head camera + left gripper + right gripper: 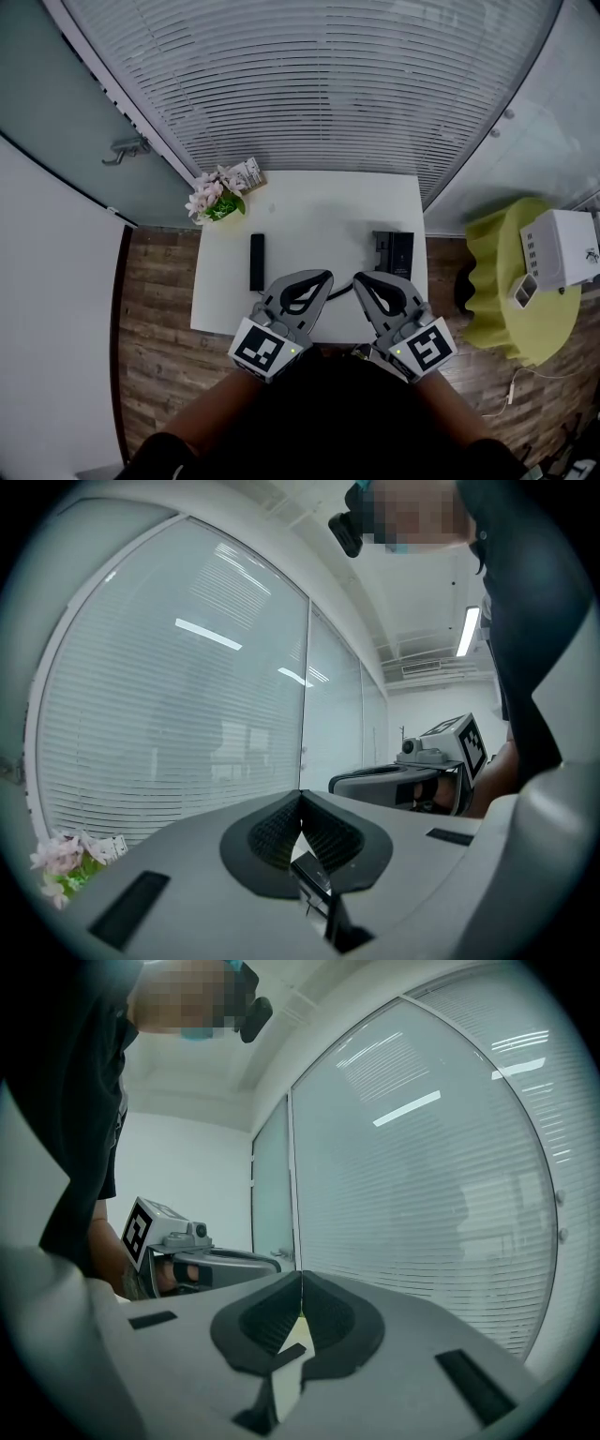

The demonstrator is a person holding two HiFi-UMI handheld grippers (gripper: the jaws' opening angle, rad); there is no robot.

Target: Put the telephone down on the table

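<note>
Hovering at table [309, 202] edge, left gripper [326, 276], right gripper [358, 278], fingers closed empty, handset [257, 262], phone base [393, 253], flowers [216, 199] beyond

White table [309, 202]: flowers [217, 199] far-left corner, black handset [257, 262] left, telephone base [393, 253] right.

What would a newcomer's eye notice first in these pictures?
The left tool and right tool, both shut and empty, hover side by side at the near edge of the white table. The handset lies at its left, apart from the telephone base at right; pink flowers stand at the far left corner.
</note>
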